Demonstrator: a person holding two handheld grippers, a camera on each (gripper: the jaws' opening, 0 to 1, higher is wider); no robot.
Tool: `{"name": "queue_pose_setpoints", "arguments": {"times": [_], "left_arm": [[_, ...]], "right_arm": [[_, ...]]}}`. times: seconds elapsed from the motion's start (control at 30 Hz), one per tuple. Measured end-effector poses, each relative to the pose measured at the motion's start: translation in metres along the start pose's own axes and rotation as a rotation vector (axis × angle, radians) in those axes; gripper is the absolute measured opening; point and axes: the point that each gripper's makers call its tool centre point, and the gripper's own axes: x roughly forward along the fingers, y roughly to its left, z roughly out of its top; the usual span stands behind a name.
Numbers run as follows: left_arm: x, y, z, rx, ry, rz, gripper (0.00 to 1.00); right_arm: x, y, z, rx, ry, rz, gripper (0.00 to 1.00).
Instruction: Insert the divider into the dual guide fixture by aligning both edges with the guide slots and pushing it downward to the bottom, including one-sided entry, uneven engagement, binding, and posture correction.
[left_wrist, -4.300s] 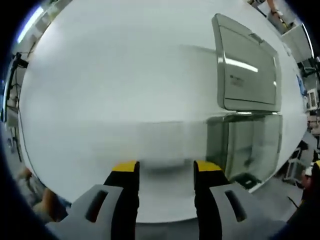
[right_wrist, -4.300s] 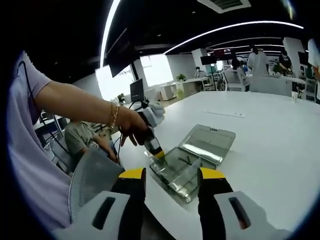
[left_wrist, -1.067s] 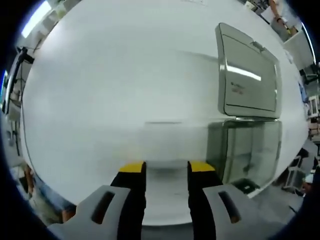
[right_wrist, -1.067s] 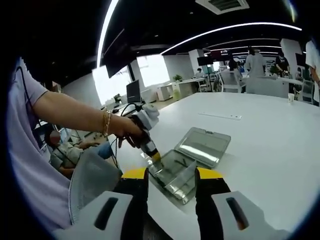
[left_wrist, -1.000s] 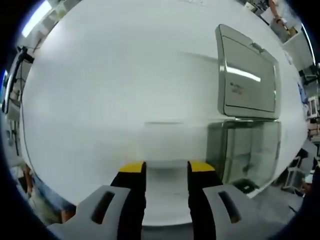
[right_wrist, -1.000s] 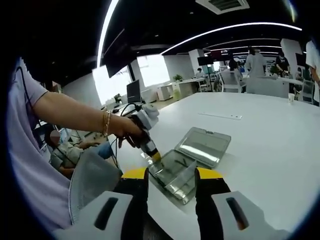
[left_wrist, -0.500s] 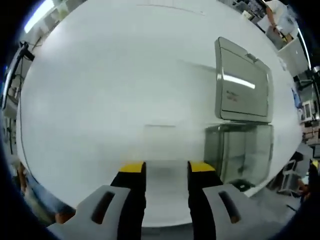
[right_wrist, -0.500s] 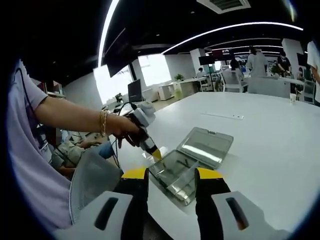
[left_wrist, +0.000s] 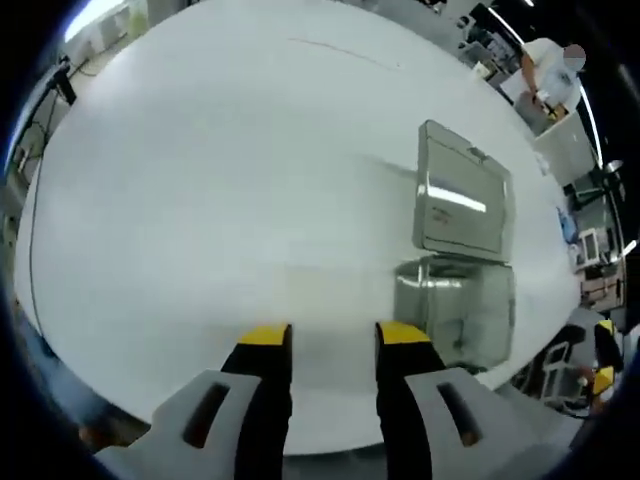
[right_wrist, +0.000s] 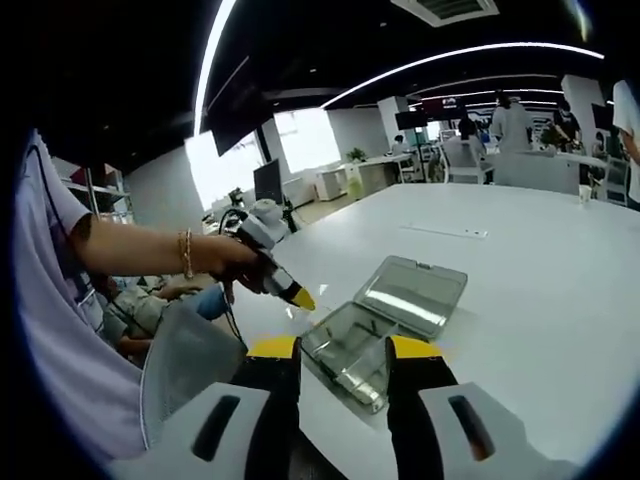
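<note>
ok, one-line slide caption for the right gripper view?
Left gripper raised above the open clear box on the white table, right gripper in front.

Left gripper view looks steeply down onto the white table (left_wrist: 200, 180) from above, its own jaws rising at the bottom centre, the clear case (left_wrist: 455, 300) off to the right of frame. Right gripper view sits lower and near the table's edge, facing across the table (right_wrist: 540, 290) into the office, the case (right_wrist: 385, 315) close, just beyond its jaw tips. The 2 views share the table and the case; the left gripper (right_wrist: 298, 297) appears centre left in the right gripper view.
</note>
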Motion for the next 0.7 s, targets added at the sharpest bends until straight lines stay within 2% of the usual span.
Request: {"name": "queue_pose_setpoints", "arguments": {"times": [0.07,0.33,0.5,0.7], "left_arm": [[-0.007,-0.006,0.005,-0.022,-0.039,-0.036,0.3],[-0.03,-0.033,0.019,-0.029,-0.121,-0.142,0.3],[-0.044,-0.073,0.021,0.001,-0.171,-0.223,0.3],[-0.05,-0.11,0.024,0.005,-0.195,-0.327,0.3]], "right_arm": [[0.001,0.001,0.001,0.0,0.006,0.003,0.3],[0.003,0.002,0.005,-0.014,0.019,-0.003,0.3],[0.005,0.003,0.01,-0.025,0.025,-0.007,0.3],[0.006,0.005,0.015,-0.033,0.031,-0.011,0.29]]}}
